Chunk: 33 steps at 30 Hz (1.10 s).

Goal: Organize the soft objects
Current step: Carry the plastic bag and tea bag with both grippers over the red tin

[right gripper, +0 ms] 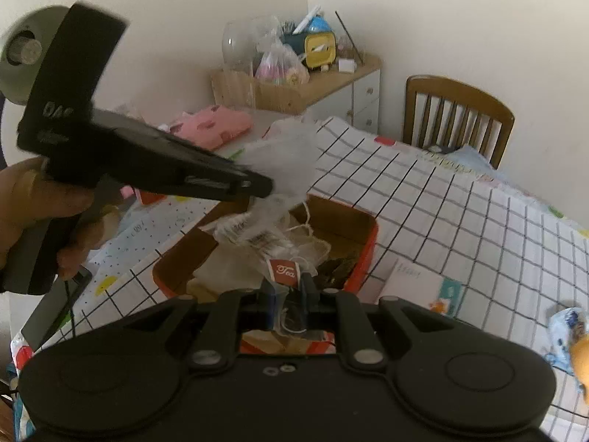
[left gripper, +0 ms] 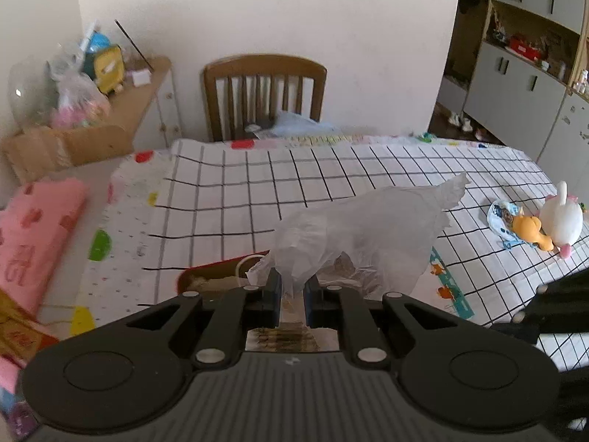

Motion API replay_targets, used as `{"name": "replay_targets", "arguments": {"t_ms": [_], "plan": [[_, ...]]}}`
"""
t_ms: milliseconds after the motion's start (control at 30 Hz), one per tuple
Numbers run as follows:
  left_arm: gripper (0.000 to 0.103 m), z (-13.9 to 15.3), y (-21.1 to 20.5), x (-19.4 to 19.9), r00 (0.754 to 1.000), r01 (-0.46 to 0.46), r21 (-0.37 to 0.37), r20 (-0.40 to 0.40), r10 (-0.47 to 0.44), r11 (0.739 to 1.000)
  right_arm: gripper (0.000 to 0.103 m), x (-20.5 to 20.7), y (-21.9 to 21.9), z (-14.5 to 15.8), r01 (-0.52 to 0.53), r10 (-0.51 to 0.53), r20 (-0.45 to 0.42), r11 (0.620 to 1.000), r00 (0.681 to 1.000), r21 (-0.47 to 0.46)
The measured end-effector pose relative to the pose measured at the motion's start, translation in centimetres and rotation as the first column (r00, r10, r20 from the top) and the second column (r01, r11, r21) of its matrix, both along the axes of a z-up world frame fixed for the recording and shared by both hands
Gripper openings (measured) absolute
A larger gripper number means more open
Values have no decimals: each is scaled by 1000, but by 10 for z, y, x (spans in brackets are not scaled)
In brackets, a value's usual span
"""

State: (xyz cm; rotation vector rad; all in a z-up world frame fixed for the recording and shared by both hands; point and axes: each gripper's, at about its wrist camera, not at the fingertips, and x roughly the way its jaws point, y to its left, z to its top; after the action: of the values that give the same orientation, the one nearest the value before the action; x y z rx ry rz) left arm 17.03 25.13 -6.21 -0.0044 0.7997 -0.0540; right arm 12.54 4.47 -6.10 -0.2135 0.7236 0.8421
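My left gripper (left gripper: 292, 294) is shut on a clear plastic bag (left gripper: 360, 228) and holds it above a red box (left gripper: 221, 267) on the checked tablecloth. In the right wrist view the left gripper (right gripper: 263, 186) holds the same bag (right gripper: 283, 154) over the red box (right gripper: 364, 243), which holds tea bags and wrappers. My right gripper (right gripper: 289, 300) is shut on a tea bag with a red "Tea" tag (right gripper: 281, 272) at the box's near edge.
A white plush (left gripper: 561, 217), an orange plush (left gripper: 530, 230) and a blue pouch (left gripper: 500, 217) lie at the table's right. A card (right gripper: 419, 287) lies beside the box. A wooden chair (left gripper: 265, 92) stands behind the table, a cluttered cabinet (left gripper: 121, 88) at left, a pink cloth (left gripper: 33, 235).
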Motion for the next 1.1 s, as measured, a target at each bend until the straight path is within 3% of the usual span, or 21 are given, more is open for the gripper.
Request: {"name": "replay_targets", "arguments": {"t_ms": [567,967,1100], "plan": [[12,-55,-16,48,985,93,47,-149,-85,995,13,13,37,-47,-14,10,-47,996,999,-87],[12,-69,-17,56,974,87,36,-214,-78,996,23,6,37,-52,-30,27,-20,992,999,-120],[12,-69,-15,57,974,73,23,-216,-66,997,32,4,36,-50,-39,37,-13,991,999,-124]]}}
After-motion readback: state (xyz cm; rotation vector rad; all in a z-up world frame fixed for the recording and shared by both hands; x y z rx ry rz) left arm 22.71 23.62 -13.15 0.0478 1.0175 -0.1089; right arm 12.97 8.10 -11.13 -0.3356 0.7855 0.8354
